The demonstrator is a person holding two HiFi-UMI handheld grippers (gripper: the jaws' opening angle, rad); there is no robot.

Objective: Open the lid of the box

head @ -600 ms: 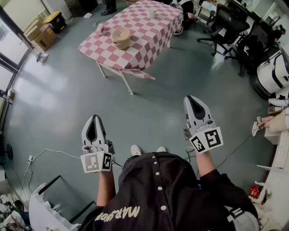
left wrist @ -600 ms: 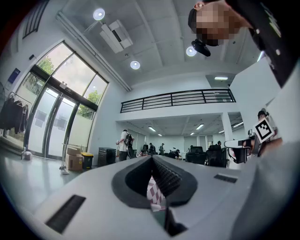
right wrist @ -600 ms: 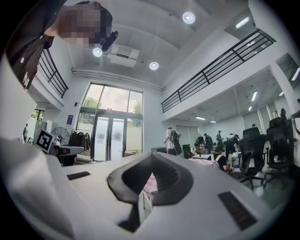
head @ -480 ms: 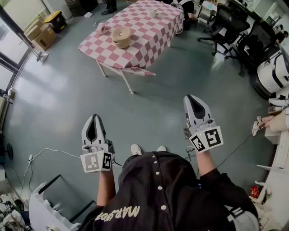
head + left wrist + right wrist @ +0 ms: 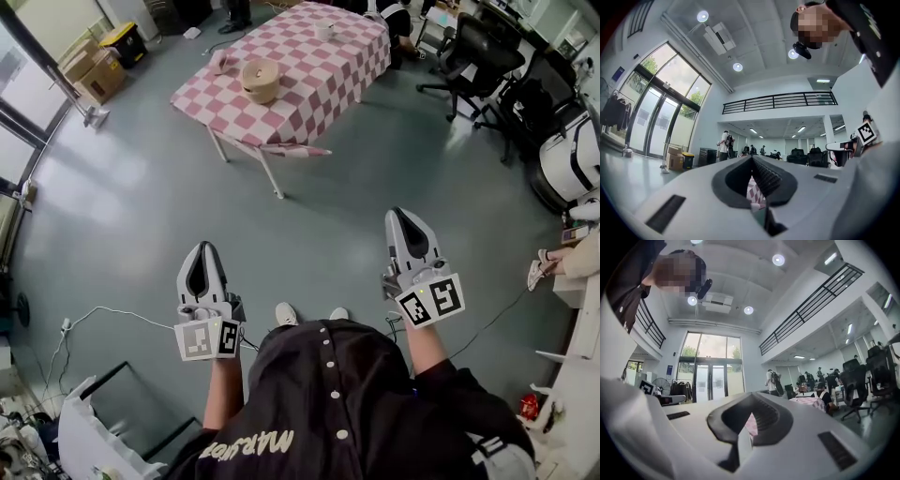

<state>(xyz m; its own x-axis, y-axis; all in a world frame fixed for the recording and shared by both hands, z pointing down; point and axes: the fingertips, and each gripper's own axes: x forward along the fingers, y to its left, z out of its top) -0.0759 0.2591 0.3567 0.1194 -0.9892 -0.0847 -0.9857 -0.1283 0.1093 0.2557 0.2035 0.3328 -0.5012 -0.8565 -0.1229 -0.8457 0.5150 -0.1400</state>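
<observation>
I stand on the grey floor (image 5: 141,206) and hold both claws in front of me, about level, pointing toward the table (image 5: 314,70). My left gripper (image 5: 203,253) has its jaws closed together, tip against tip, with nothing between them. In the left gripper view I see only a strip of checked cloth through the dark opening behind the tips. My right gripper (image 5: 403,219) is closed in the same way and is also empty. The two claws are apart from each other, one at each side of my white shoes (image 5: 286,313).

The box (image 5: 260,80) is round and light brown, and from here it looks closed. It stands on the red-and-white checked cloth of the table, well ahead of both claws, near the left edge in the head view. A white cup (image 5: 324,31) stands farther back on the same table. Black office chairs (image 5: 473,56) are to the right of the table, and cardboard boxes (image 5: 94,77) are far to the left.
</observation>
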